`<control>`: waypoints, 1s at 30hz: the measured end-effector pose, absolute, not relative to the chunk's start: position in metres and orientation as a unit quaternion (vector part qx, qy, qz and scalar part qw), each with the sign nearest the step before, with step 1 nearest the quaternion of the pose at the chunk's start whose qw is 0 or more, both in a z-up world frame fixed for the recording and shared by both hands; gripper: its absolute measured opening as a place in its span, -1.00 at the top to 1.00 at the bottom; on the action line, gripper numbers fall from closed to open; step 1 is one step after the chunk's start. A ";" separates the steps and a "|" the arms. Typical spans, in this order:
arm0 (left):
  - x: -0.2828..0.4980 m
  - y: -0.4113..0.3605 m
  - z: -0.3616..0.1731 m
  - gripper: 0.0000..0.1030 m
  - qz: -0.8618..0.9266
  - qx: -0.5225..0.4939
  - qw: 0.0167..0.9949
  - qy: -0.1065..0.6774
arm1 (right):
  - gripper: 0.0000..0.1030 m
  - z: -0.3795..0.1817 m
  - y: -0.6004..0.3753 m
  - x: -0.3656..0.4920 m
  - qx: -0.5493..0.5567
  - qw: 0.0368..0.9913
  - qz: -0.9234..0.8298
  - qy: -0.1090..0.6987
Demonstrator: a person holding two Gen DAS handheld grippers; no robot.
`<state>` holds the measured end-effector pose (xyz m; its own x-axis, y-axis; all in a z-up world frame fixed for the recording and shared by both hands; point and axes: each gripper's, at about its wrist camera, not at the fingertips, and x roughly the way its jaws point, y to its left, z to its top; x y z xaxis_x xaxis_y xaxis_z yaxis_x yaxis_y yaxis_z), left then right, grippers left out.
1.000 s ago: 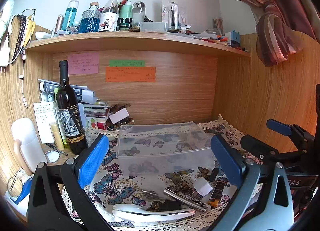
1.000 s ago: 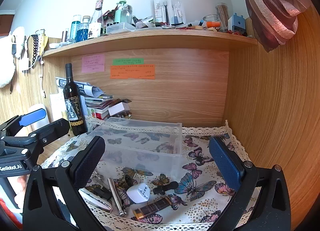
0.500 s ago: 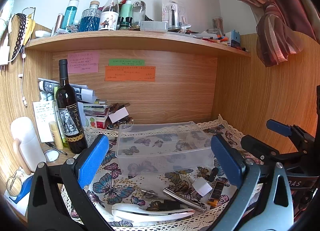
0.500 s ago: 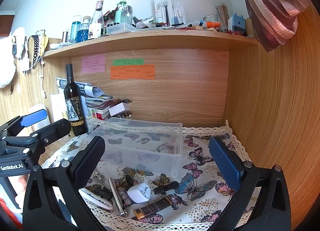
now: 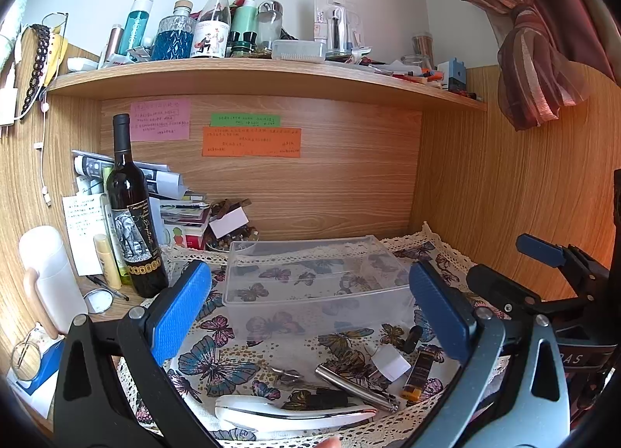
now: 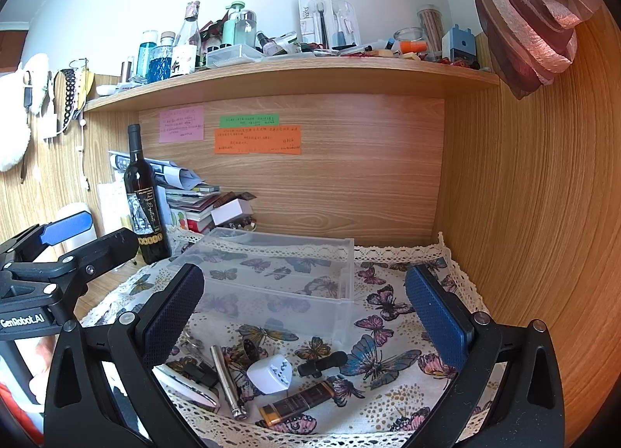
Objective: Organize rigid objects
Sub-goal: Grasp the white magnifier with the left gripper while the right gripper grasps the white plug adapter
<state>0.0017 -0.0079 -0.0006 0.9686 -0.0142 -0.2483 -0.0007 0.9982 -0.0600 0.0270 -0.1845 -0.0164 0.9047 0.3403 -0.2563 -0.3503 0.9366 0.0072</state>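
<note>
A clear plastic box (image 5: 310, 285) stands empty on the butterfly cloth (image 5: 217, 362), also in the right wrist view (image 6: 271, 277). In front of it lie small items: a white handle (image 5: 291, 415), a silver tube (image 5: 355, 388) (image 6: 227, 386), a white plug adapter (image 5: 390, 364) (image 6: 271, 372), a brown lighter (image 5: 417, 376) (image 6: 297, 403) and a black piece (image 6: 322, 364). My left gripper (image 5: 310, 312) is open and empty above them. My right gripper (image 6: 306, 316) is open and empty above them too.
A wine bottle (image 5: 132, 215) stands left of the box, by papers and books (image 5: 182, 211). A white tumbler (image 5: 50, 277) sits far left. A shelf (image 5: 252, 77) crowded with bottles runs overhead. Wooden walls (image 6: 524, 215) close the back and right.
</note>
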 end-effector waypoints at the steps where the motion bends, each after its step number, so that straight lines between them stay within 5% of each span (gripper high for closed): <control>1: 0.002 -0.007 -0.001 -1.00 -0.003 -0.031 0.992 0.126 | -1.00 -0.017 -0.185 0.028 -0.019 0.976 0.177 0.128; 7: 0.007 0.001 -0.012 -0.81 0.012 -0.038 0.987 0.154 | -1.00 -0.027 -0.186 0.038 -0.011 0.971 0.183 0.154; 14: 0.020 0.017 -0.052 -0.80 0.038 -0.058 0.970 0.233 | -0.82 -0.054 -0.188 0.054 -0.001 0.958 0.186 0.216; 30: 0.033 0.044 -0.130 -0.79 0.090 -0.150 0.917 0.358 | -0.81 -0.110 -0.191 0.077 -0.004 0.934 0.175 0.312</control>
<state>0.0326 0.0437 -0.1297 0.7277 0.0571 -0.6835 -0.2719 0.9389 -0.2110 0.0768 -0.1910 -0.1103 0.7446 0.3244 -0.5834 -0.3290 0.9388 0.1021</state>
